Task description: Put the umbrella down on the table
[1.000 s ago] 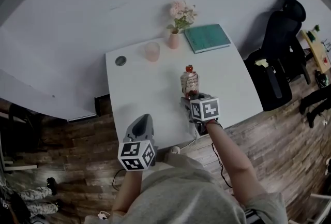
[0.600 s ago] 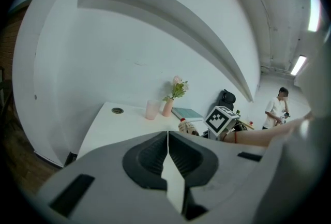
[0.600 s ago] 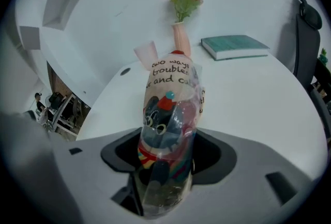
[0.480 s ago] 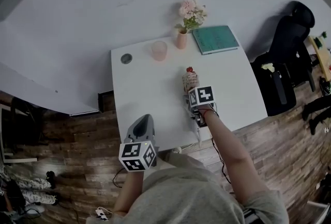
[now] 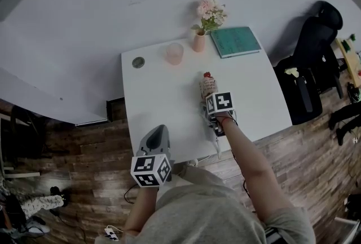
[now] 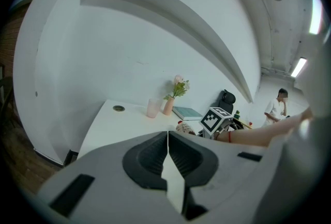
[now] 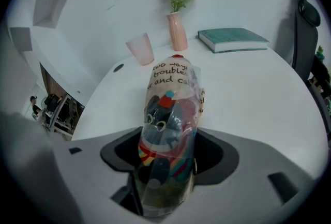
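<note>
Right gripper (image 7: 168, 166) is clenched on the umbrella (image 7: 170, 114), a folded one in a clear printed sleeve with a cartoon figure on it. Its jaws press on both sides of the lower part of the sleeve, and the rest of the umbrella sticks forward out of the jaws, its red tip pointing toward the far side of the table (image 7: 258, 93). In the head view the right gripper (image 5: 211, 96) is over the right half of the table (image 5: 158, 96), with the umbrella (image 5: 207, 85) just ahead of its marker cube; whether the umbrella touches the tabletop cannot be told

Left gripper (image 6: 167, 150) has its jaws pressed together with nothing between them. In the head view the left gripper (image 5: 156, 136) is at the near edge of the table, well apart from the umbrella

Along the far edge stand a pink cup (image 5: 174, 53), a pink vase of flowers (image 5: 199, 41) and a green book (image 5: 234, 41) lying flat, all well beyond the umbrella's tip
</note>
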